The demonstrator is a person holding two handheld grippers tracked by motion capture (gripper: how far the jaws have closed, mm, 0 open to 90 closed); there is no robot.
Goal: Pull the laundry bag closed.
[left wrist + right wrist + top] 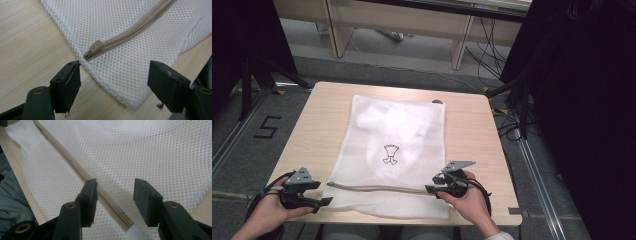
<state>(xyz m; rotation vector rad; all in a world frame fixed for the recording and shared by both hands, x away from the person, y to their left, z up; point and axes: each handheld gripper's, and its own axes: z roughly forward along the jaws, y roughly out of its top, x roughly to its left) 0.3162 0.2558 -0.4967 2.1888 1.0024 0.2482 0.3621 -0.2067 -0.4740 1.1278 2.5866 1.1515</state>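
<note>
Presently we list one white mesh laundry bag, flat across the middle of the table, its beige zipper running left to right along the lower edge of the high view. The zipper pull sits at the zipper's left end, just ahead of the left gripper, jaws wide apart. The right gripper, jaws apart, straddles the zipper's other end. We judge the left gripper nearer the pull.
</note>
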